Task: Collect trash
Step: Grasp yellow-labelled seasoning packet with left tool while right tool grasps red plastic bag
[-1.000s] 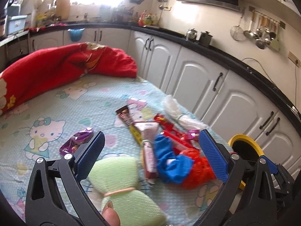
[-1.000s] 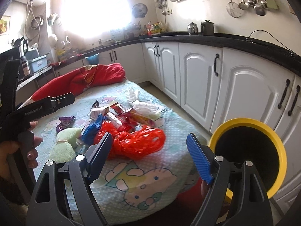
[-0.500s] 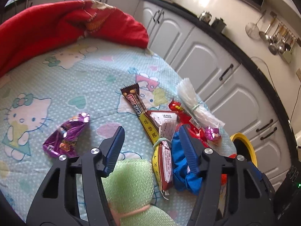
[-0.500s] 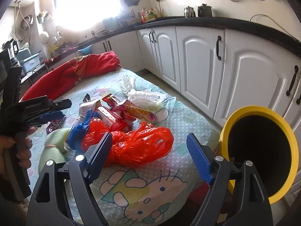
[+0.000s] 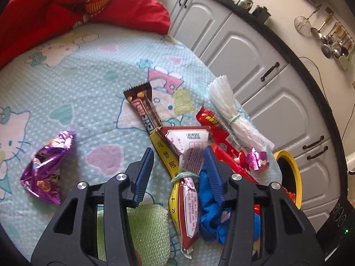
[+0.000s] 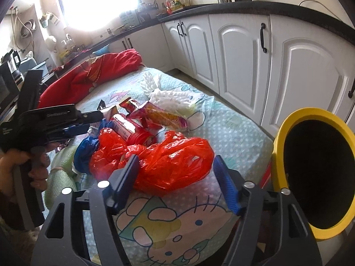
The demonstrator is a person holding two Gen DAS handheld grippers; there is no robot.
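Trash lies in a heap on the cartoon-print bedspread (image 5: 66, 84). In the left wrist view my left gripper (image 5: 177, 155) hangs low over a brown packet with a yellow band (image 5: 188, 177). Its jaws are closing with the packet between them, and a gap still shows beside the left pad. In the right wrist view my right gripper (image 6: 175, 161) straddles a crumpled red plastic bag (image 6: 168, 159). Its jaws are closing too, with no firm squeeze on the bag. My left gripper (image 6: 93, 122), held by a hand, appears at the left of that view.
Around the packet lie a purple wrapper (image 5: 47, 166), a chocolate wrapper (image 5: 144, 108), white netting (image 5: 230, 115), a blue bag (image 5: 208, 212) and green foam (image 5: 148, 230). A yellow-rimmed bin (image 6: 279, 146) stands off the bed's right edge. A red blanket (image 5: 66, 11) is bunched at the far end, with white cabinets (image 6: 244, 55) behind.
Both grippers came down and forward over the heap. The left jaws narrowed from wide open around the brown packet. The right jaws narrowed around the red bag.
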